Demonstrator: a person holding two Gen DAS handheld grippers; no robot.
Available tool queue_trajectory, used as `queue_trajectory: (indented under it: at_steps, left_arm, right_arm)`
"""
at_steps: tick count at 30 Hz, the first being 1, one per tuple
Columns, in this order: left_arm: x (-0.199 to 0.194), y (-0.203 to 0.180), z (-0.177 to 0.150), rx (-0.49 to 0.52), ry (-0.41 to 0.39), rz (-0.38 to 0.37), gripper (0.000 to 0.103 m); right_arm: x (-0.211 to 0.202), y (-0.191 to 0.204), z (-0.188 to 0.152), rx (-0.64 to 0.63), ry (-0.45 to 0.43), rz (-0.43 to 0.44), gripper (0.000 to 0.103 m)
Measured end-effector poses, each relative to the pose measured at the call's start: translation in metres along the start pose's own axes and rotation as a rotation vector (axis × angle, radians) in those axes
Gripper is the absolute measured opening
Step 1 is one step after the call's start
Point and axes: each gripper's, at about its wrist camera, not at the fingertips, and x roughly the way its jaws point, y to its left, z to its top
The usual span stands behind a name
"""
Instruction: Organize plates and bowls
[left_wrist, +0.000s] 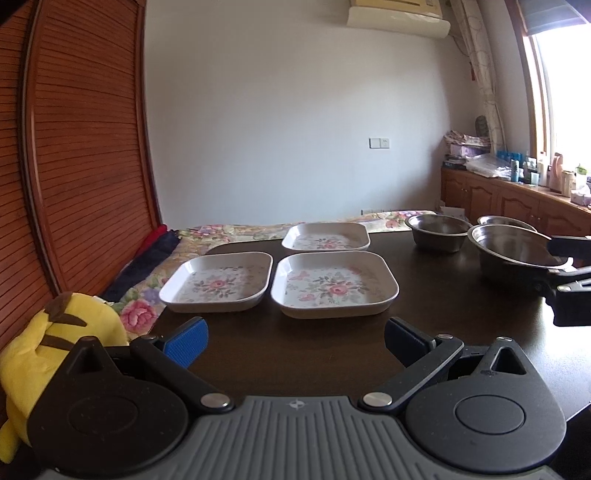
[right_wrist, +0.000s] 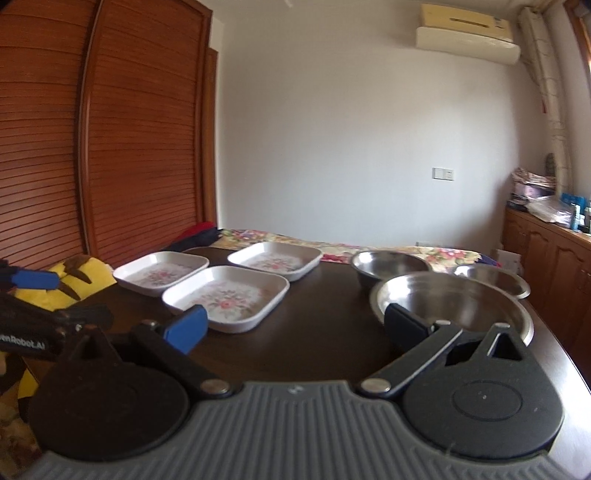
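Note:
Three square white plates with flower prints lie on the dark table (left_wrist: 461, 314): a left plate (left_wrist: 216, 282), a near right plate (left_wrist: 334, 286) and a far plate (left_wrist: 327, 238). To their right stand three steel bowls: a small one (left_wrist: 439, 230), a large one (left_wrist: 513, 251) and a third behind it (left_wrist: 506, 221). My left gripper (left_wrist: 295, 341) is open, short of the near plates, and holds nothing. My right gripper (right_wrist: 295, 326) is open too. Its right finger (right_wrist: 406, 325) stands at the near rim of the large bowl (right_wrist: 450, 306).
A yellow plush toy (left_wrist: 62, 332) lies at the table's left edge beside a slatted wooden wardrobe (left_wrist: 85, 147). A bed with a flowered cover (left_wrist: 236, 232) lies behind the table. A wooden cabinet (left_wrist: 517, 199) with bottles runs along the right wall.

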Motion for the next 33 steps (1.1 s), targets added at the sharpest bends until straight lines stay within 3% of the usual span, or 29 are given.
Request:
queue_trajectory:
  at_steps: [2,7,14,17,23,25,30,33]
  left_arm:
    - [0.006,0.001,0.003,0.001,0.006,-0.008,0.103]
    - [0.016,0.007,0.011,0.0,0.02,-0.045,0.103]
    - [0.037,0.019,0.027,0.005,0.046,-0.06,0.103]
    - [0.048,0.024,0.033,0.009,0.066,-0.075,0.1]
    - [0.069,0.027,0.039,0.018,0.088,-0.106,0.085]
    - [0.076,0.028,0.041,0.026,0.096,-0.121,0.073]
    - [0.094,0.034,0.048,0.031,0.11,-0.127,0.065]
    - [0.105,0.036,0.05,0.035,0.121,-0.124,0.064]
  right_arm:
    - [0.007,0.0,0.004,-0.001,0.02,0.022,0.089]
    - [0.028,0.002,0.01,-0.013,0.064,0.08,0.086]
    - [0.063,-0.001,0.018,0.027,0.157,0.154,0.066]
    - [0.077,0.0,0.021,0.016,0.18,0.158,0.064]
    - [0.106,0.003,0.023,0.0,0.235,0.144,0.056]
    - [0.115,0.004,0.024,-0.001,0.257,0.139,0.055]
    - [0.137,0.003,0.024,0.013,0.308,0.141,0.044]
    - [0.145,0.004,0.021,0.012,0.33,0.152,0.044]
